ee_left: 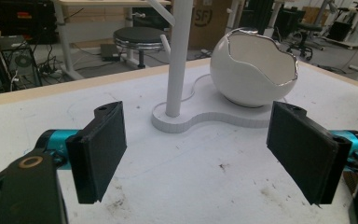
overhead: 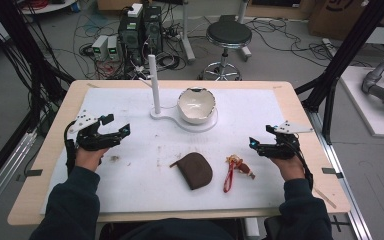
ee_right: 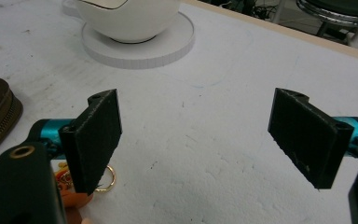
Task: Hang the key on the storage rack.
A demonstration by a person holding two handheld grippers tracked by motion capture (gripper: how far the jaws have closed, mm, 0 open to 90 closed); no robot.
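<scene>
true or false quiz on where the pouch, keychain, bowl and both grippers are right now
1. Both grippers, left gripper and right gripper, stand open and hold nothing. True.
2. The brown pouch lies inside the white bowl. False: it lies on the table mat, nearer the person.
3. The keychain lies between the pouch and the right gripper. True.
4. The bowl sits on the same white base as the upright post. True.
5. The left gripper touches the bowl. False: it is well apart.

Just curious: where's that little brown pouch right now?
In the high view the brown pouch lies on the white mat near the front edge, just left of the red keychain.
</scene>
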